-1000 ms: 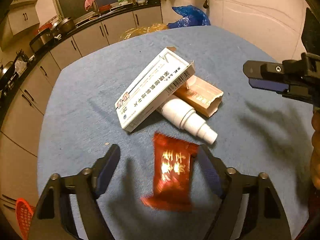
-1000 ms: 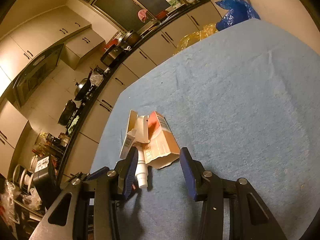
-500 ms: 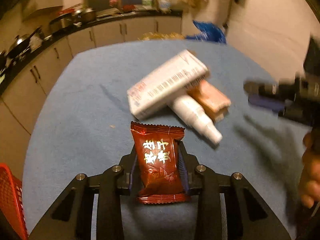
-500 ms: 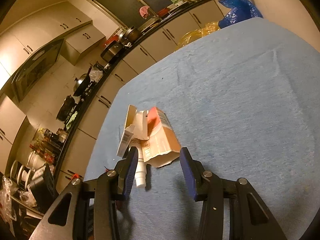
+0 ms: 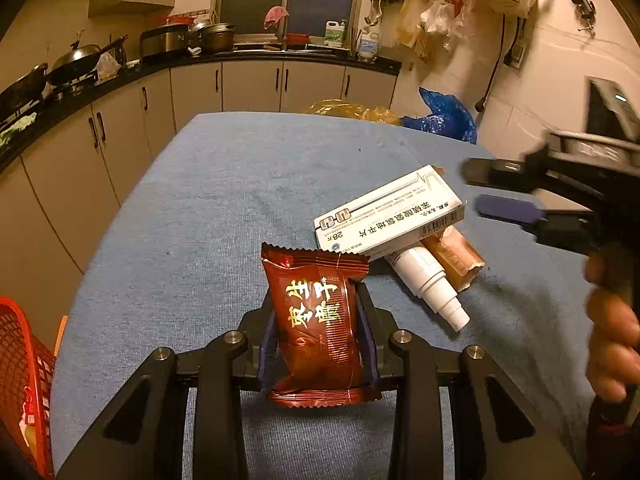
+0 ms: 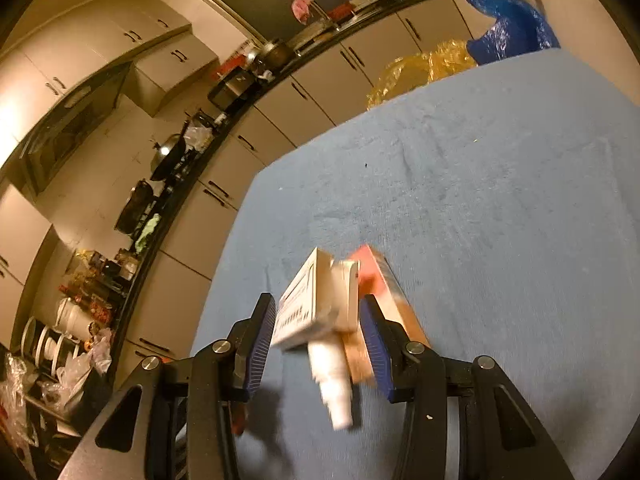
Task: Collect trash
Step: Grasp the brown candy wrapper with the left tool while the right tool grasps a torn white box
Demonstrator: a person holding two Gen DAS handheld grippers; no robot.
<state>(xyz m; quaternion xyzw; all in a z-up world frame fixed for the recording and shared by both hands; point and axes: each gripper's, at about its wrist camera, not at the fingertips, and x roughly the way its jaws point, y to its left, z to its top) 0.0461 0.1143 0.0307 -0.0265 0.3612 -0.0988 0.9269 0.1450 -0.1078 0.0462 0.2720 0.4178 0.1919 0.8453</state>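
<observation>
Now, left gripper: pinching the red snack wrapper, lifted off the blue worktop.
Right gripper: spread, straddling the white box – pads not pressing.
Pile: box atop white bottle and orange carton.
Risk: closing may topple the stack – bottle could roll away.
Bin: red basket, lower left.

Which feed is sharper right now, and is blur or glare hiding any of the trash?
Left wrist: sharp; red snack packet has foil glare, text legible; right gripper at the edge is blurred. Right wrist: white medicine box and white bottle smeared by motion blur.
</observation>
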